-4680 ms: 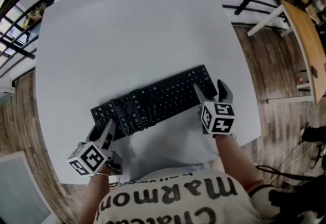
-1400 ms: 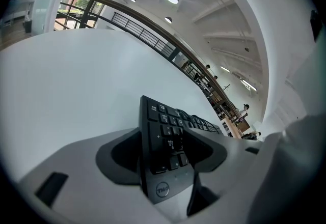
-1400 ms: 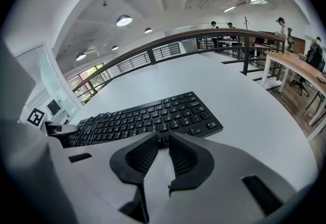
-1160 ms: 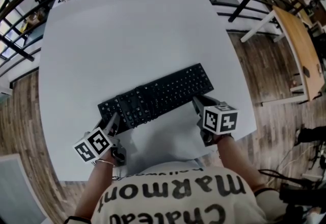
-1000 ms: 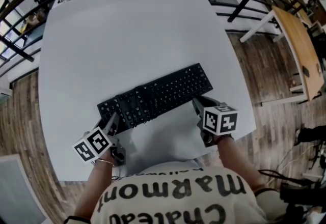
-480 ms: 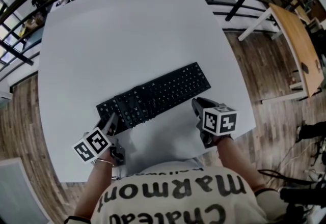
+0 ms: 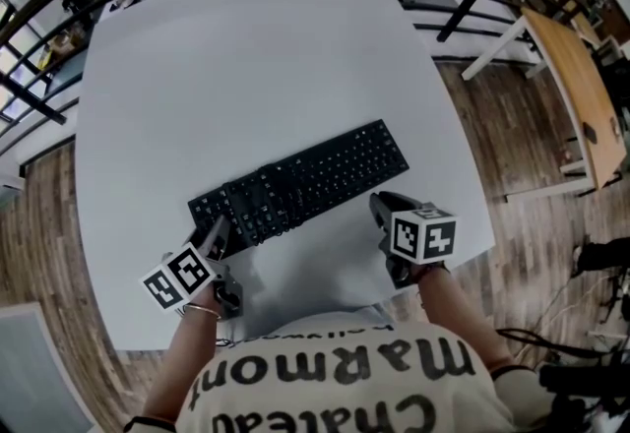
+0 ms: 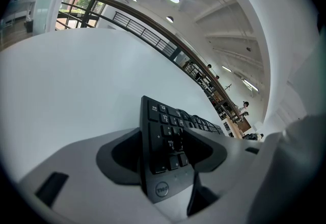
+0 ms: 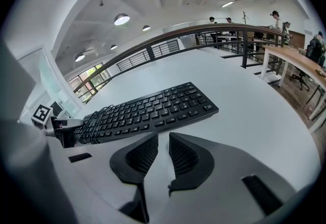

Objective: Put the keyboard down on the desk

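Your right hand-held gripper [image 7: 380,204] had withdrawn from the one keyboard [image 7: 315,175], jaws nearly together, empty; your left hand-held gripper [image 7: 219,230] grasped its end on the table [image 7: 246,57].

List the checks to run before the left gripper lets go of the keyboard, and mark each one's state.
1. Keyboard lies well inside the edges of the desk: ok.
2. Keyboard's right end rests flat on the desk: ok.
3. Keyboard's left end is fully down: cannot tell, the left gripper covers it.
4. Left gripper's hold: shut on the keyboard's left end, release not yet done: not ok.
5. Right gripper is clear of the keyboard, jaws nearly together and empty: ok.
6. Coiled cable wound round the keyboard sits beside the left gripper, not between its jaws: ok.
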`<action>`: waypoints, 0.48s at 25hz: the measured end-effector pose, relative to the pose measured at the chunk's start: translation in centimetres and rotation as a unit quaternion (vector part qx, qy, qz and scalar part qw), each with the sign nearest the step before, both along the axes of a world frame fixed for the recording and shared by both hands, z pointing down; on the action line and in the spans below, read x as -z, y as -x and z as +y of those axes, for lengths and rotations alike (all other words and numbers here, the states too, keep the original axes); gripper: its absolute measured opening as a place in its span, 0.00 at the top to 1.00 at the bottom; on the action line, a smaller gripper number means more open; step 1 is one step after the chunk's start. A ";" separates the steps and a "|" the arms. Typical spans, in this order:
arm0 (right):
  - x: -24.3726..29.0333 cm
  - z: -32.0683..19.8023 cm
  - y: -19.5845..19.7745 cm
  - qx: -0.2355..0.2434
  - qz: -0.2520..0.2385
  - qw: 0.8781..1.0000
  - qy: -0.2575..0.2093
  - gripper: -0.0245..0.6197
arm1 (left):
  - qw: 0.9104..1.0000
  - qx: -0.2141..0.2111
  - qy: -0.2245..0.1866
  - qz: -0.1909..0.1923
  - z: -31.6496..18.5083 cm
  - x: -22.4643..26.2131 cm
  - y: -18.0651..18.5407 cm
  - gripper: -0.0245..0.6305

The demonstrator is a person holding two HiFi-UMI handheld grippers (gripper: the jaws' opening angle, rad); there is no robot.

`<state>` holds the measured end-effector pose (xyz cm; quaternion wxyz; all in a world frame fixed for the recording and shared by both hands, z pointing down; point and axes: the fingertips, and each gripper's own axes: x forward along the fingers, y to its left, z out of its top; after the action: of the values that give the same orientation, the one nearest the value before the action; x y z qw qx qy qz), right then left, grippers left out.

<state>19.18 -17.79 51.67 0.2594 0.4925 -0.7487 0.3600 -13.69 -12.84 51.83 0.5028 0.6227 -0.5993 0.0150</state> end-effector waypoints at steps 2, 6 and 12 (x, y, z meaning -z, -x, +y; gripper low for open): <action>0.0 0.0 0.0 0.000 0.001 1.000 0.000 0.83 | 1.000 -0.001 0.000 -0.005 0.0 0.0 0.0 0.59; 0.1 0.1 0.0 -0.002 -0.003 1.000 0.000 0.83 | 1.000 -0.003 0.000 -0.013 0.0 0.0 0.0 0.58; -0.1 0.4 -0.2 -0.001 -0.003 1.000 0.003 0.83 | 1.000 -0.002 0.001 -0.018 0.1 0.0 0.0 0.58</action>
<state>19.35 -17.37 51.76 0.2583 0.4919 -0.7477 0.3637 -13.67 -12.75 51.85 0.4925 0.6231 -0.6070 0.0274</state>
